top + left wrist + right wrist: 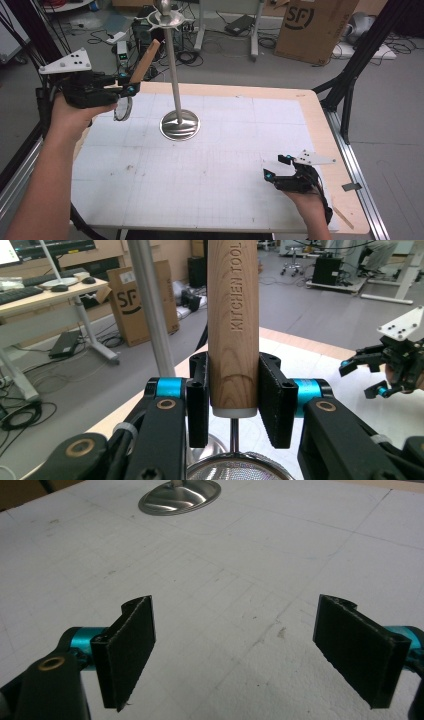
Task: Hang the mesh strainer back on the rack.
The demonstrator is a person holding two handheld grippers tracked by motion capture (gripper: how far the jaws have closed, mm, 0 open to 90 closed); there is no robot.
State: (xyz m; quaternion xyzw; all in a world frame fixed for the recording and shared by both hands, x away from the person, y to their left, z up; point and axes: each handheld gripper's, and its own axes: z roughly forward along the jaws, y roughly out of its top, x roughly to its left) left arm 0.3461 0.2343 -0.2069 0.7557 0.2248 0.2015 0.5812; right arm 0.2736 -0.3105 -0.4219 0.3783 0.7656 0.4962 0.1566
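Holding the small sieve with the light wooden handle [233, 325] stamped "KITCHEN TOOL", the left gripper [233, 400] has its two black pads pressed flat on both sides of the handle, near the lower end where the wood finishes in a white collar and a thin metal stem. The handle rises straight up between the jaws, and the round wire mesh bowl [235, 471] hangs just under them, at the bottom of the left gripper view. In the high view the same sieve [145, 64] is tilted, the wood pointing up and away from the left gripper [129, 84] and the mesh ring hanging below the jaws, near the tall steel stand with a round mirror-like base [179, 124]. I judge that this tool is light and stiff, the smooth wood is a little slippery, and the fine mesh can be dented easily, so the handle is the right place to take it, never the mesh or the thin stem. A grip so close to the collar keeps the bowl steady, but the long wood above may swing as a lever. The right gripper [250, 650] rests low over the white gridded table mat [240, 570], well apart from the sieve, and its jaws stand wide open with nothing between them.
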